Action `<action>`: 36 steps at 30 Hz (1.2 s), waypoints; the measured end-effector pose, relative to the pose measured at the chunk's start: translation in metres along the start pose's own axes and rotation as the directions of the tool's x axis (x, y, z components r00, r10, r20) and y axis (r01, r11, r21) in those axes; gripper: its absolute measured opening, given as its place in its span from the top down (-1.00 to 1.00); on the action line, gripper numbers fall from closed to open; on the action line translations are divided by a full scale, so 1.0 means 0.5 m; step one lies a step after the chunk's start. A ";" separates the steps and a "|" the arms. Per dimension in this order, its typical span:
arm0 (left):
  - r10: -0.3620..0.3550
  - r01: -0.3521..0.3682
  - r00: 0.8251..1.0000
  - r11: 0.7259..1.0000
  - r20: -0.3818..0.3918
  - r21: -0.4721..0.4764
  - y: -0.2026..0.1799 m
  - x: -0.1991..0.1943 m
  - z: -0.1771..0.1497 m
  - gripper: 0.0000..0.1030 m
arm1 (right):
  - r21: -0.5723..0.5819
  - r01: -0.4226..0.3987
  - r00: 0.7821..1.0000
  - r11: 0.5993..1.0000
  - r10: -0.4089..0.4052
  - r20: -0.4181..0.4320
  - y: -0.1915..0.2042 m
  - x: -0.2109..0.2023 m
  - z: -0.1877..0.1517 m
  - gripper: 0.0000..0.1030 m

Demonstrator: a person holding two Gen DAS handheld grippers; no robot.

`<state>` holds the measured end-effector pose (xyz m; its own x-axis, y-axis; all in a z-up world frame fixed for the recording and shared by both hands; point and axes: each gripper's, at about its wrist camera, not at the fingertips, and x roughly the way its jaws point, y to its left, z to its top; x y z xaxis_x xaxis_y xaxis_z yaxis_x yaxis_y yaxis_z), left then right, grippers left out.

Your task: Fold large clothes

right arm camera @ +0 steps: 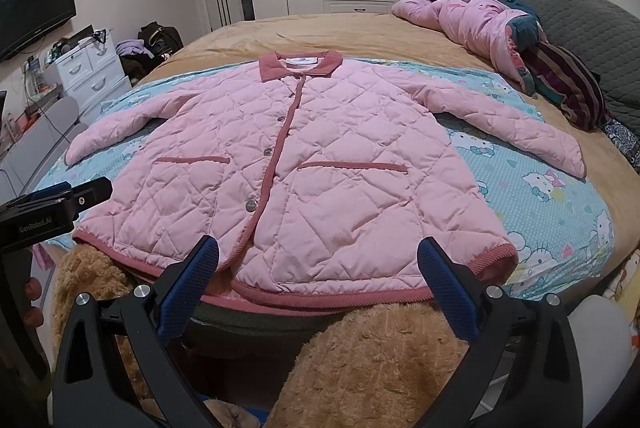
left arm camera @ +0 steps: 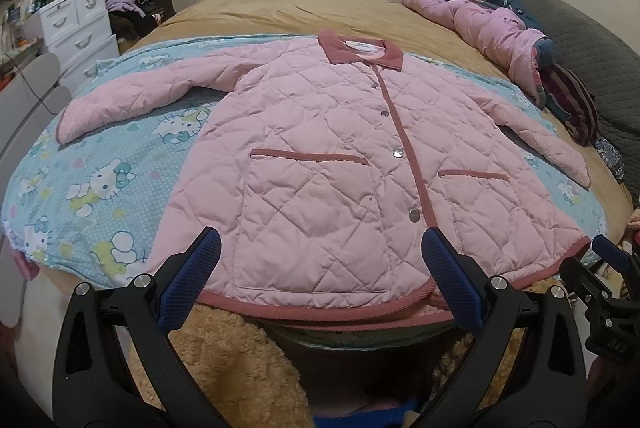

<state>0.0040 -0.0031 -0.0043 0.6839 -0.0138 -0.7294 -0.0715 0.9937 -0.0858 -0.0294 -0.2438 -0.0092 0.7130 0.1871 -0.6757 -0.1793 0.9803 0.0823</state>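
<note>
A pink quilted jacket (left arm camera: 320,148) with a dark pink collar and trim lies flat and buttoned, front up, sleeves spread, on a blue cartoon-print sheet (left arm camera: 100,188). It also shows in the right wrist view (right arm camera: 304,172). My left gripper (left arm camera: 320,248) is open and empty, held just above the jacket's hem, left of the button line. My right gripper (right arm camera: 318,248) is open and empty above the hem's right half. The right gripper shows at the left wrist view's right edge (left arm camera: 608,252), and the left gripper shows at the right wrist view's left edge (right arm camera: 72,194).
The sheet lies on a tan bed (right arm camera: 340,32). A heap of pink and dark clothes (right arm camera: 500,28) sits at the far right by a grey headboard (right arm camera: 580,16). A fluffy tan blanket (right arm camera: 360,356) hangs at the near edge. White drawers (right arm camera: 92,72) stand left, wardrobes behind.
</note>
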 end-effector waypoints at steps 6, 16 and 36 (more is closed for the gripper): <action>-0.002 0.002 1.000 1.000 0.001 -0.001 0.000 0.000 -0.001 -0.83 | 0.002 0.000 1.000 1.000 0.000 -0.001 0.002 0.001 0.001 -0.92; -0.001 0.001 1.000 1.000 -0.001 0.002 -0.001 -0.001 0.000 -0.83 | 0.001 -0.001 1.000 1.000 0.001 0.000 0.004 0.001 0.002 -0.92; 0.004 -0.004 1.000 1.000 -0.016 0.000 -0.001 0.018 0.005 -0.83 | 0.003 -0.024 1.000 1.000 0.024 -0.012 0.013 0.018 0.018 -0.92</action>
<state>0.0119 -0.0032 -0.0090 0.6719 -0.0113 -0.7406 -0.0742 0.9938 -0.0825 -0.0180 -0.2354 -0.0085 0.7001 0.2100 -0.6825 -0.1944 0.9757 0.1008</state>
